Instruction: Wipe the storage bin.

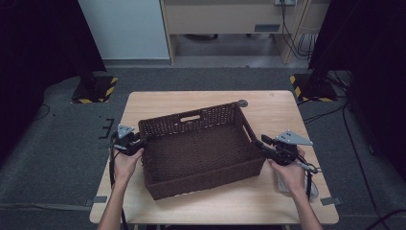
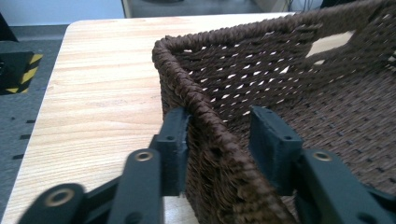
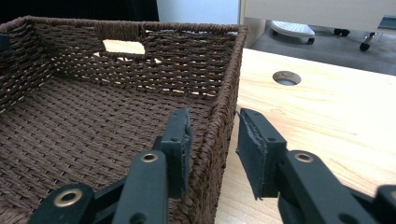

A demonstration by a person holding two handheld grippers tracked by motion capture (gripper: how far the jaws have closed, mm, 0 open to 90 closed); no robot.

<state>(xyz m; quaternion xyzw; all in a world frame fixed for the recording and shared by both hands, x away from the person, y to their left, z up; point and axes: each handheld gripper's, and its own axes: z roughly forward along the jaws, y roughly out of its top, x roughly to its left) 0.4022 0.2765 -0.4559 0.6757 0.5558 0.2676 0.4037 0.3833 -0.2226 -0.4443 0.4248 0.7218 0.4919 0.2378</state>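
Note:
A dark brown woven basket [image 1: 206,178] sits empty in the middle of the wooden table [image 1: 282,112]. My left gripper [image 1: 143,141] straddles the rim of its left wall. In the left gripper view the outer pad [image 2: 177,128] lies against the basket [image 2: 280,70], while the inner pad [image 2: 268,140] stands a little off the weave, so the left gripper [image 2: 219,114] is open. My right gripper [image 1: 257,143] is at the right wall. There the right gripper [image 3: 214,116] is shut on the wall of the basket [image 3: 93,116], one jaw inside and one outside.
A round cable hole [image 1: 242,103] is in the table behind the basket's far right corner, also the hole [image 3: 286,77] in the right gripper view. Something pale and crumpled [image 1: 312,190] lies under the right wrist. Black stands with yellow-striped feet [image 1: 95,91] flank the table on the floor.

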